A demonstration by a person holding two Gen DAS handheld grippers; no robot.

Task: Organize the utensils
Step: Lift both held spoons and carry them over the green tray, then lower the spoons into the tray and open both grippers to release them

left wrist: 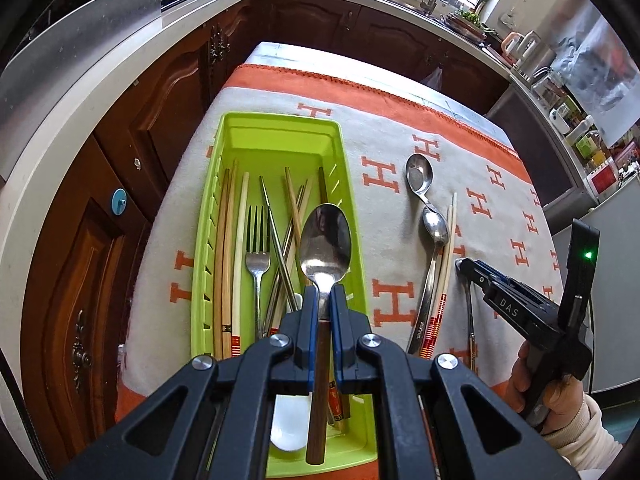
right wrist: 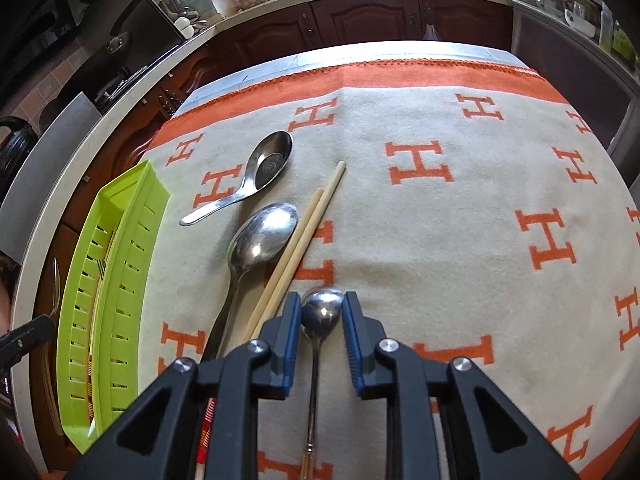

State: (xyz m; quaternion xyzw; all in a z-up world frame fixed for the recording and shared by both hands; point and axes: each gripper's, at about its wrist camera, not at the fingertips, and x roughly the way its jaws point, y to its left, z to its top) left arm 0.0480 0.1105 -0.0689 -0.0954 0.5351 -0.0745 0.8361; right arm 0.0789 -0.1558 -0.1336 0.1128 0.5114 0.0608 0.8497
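The left claw (left wrist: 325, 294) is clamped on the neck of a wooden-handled spoon (left wrist: 325, 244), its blue pads (left wrist: 307, 320) pressed against either side of the stem. The spoon's steel bowl stands out beyond the fingertips and its brown handle runs back under the claw. It hangs over the near right part of a lime-green tray (left wrist: 240, 128). In the tray lie a fork (left wrist: 258, 236), several wooden chopsticks (left wrist: 230, 248), a pair of metal chopsticks (left wrist: 276, 236) and, at the near end, a white spoon (left wrist: 290, 424).

The right claw (right wrist: 322, 308) stands partly apart, straddling the bowl of a small spoon (right wrist: 322, 308) that lies on the cloth. Its pads (right wrist: 352, 328) sit just beside the bowl on both sides; whether they touch it I cannot tell. The thin stem runs back between the fingers. In the left wrist view a hand (left wrist: 552, 392) in a cream sleeve grips this claw's handle.

Just left of the right claw lie a pair of pale chopsticks (right wrist: 304, 236) with red-banded ends and, touching them, a large steel spoon (right wrist: 262, 240). Beyond that lies a short deep soup spoon (right wrist: 264, 168), apart from the others. All rest on a cream blanket (right wrist: 440, 248) with an orange border and orange H marks, which covers the table. The green tray sits at its left side, well apart from the loose spoons. Dark wooden cabinets (left wrist: 120, 200) and a pale worktop (left wrist: 120, 64) run around the table.
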